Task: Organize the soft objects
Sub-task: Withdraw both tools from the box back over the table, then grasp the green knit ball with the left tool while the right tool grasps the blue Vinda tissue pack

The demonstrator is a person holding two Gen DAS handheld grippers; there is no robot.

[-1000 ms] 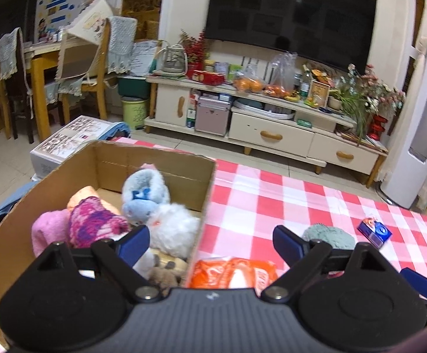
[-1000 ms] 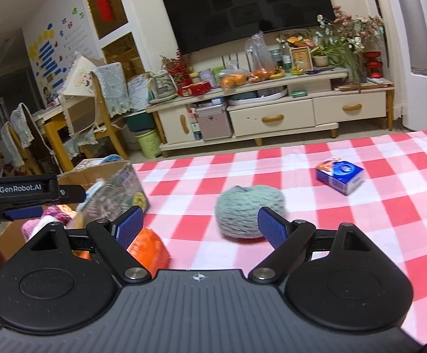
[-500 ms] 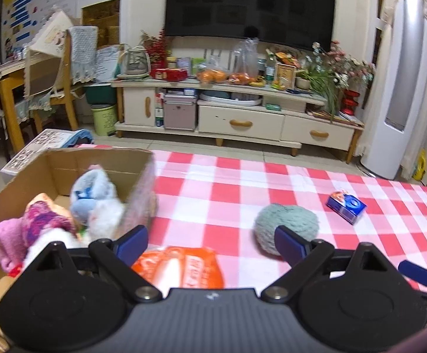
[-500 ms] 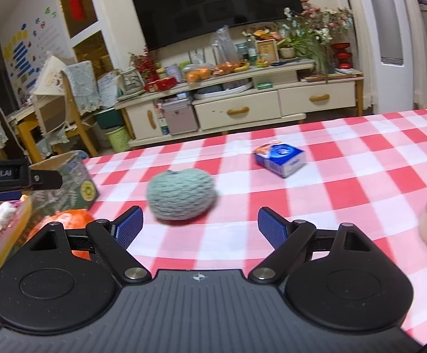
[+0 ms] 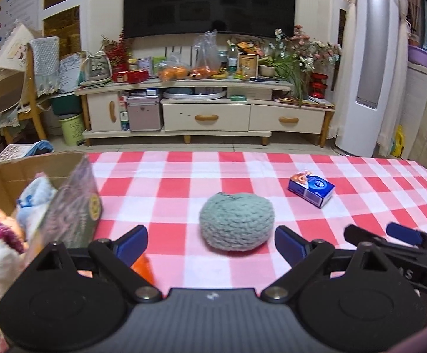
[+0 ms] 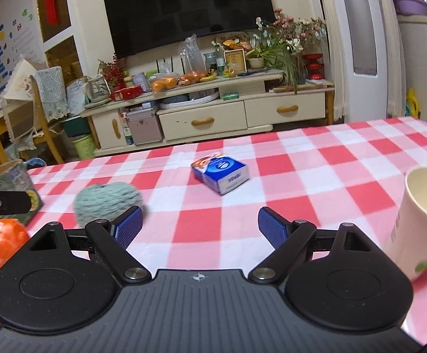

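Left gripper (image 5: 211, 241) jaws wide, empty; green knit ball (image 5: 236, 225) on checked cloth (image 5: 184, 188) just ahead, untouched. Right gripper (image 6: 200, 229) wide, empty. Blue tissue pack (image 6: 220, 175) print illegible. Box (image 5: 13, 173) of soft toys at left.

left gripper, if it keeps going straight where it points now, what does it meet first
Probably the green yarn ball: it sits on the checked cloth just ahead of the left gripper, centred between its open jaws. Depth is hard to judge, but nothing lies between.
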